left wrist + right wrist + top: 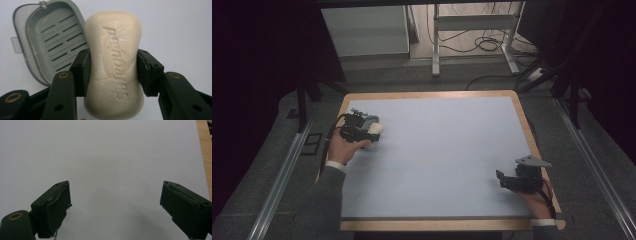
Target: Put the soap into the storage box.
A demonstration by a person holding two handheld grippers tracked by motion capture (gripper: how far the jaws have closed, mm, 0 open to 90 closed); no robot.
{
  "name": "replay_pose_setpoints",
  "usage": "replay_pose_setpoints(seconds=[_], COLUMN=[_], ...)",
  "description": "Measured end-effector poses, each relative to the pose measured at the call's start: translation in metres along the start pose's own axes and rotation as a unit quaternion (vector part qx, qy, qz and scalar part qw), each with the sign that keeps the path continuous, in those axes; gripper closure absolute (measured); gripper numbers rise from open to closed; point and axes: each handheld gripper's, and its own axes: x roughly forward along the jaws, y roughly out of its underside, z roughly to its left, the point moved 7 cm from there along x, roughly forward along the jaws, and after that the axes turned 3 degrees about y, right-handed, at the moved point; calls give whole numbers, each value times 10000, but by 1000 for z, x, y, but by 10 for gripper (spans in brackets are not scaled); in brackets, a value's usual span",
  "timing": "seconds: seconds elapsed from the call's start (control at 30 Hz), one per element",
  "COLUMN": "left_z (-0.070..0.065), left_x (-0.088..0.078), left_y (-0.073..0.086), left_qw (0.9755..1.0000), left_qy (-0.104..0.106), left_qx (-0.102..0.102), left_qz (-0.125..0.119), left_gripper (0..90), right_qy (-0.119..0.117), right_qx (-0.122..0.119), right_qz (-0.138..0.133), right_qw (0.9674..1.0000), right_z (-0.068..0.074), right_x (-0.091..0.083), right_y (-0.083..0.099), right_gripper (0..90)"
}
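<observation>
Item: cream soap bar (113,65), embossed, clamped at its waist in the left tongs (113,72), held just beside an open grey slatted soap dish (50,37) at the counter's (447,150) far-left. Right tongs (115,207): jaws apart, idle, near-right. Risk: the slick bar slipping from a narrow grip.

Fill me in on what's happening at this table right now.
A person works at a blue-topped table with a handheld gripper in each hand. The left gripper is clamped on a cream bar of soap, held above or just beside an open grey soap dish with a slotted tray. The right gripper is open with nothing between its jaws, over bare tabletop near the right edge.
</observation>
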Motion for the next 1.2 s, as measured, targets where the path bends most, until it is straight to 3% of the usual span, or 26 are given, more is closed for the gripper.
replay_pose_setpoints(seconds=[0.23,0.6,0.73,0.9,1.2], left_z=[14,25,32,41,43], left_x=[4,10,16,22,30], left_y=[-3,-14,-16,-17,-17], left_qw=[9997,9992,9984,9976,9970], left_qy=[-69,-256,-211,-292,-317], left_qx=[-219,-297,-523,-627,-711], left_qz=[-27,-20,-29,-21,-12], left_gripper=[494,494,494,494,494], right_qy=[34,72,70,94,103], right_qx=[49,62,48,57,36], right_qz=[-3,16,22,42,70], right_qw=[10000,10000,10000,9999,9999], right_z=[-4,-5,-5,-6,-6], right_x=[0,0,1,1,3], right_y=[0,1,2,3,4], right_gripper=[93,93,93,93,93])
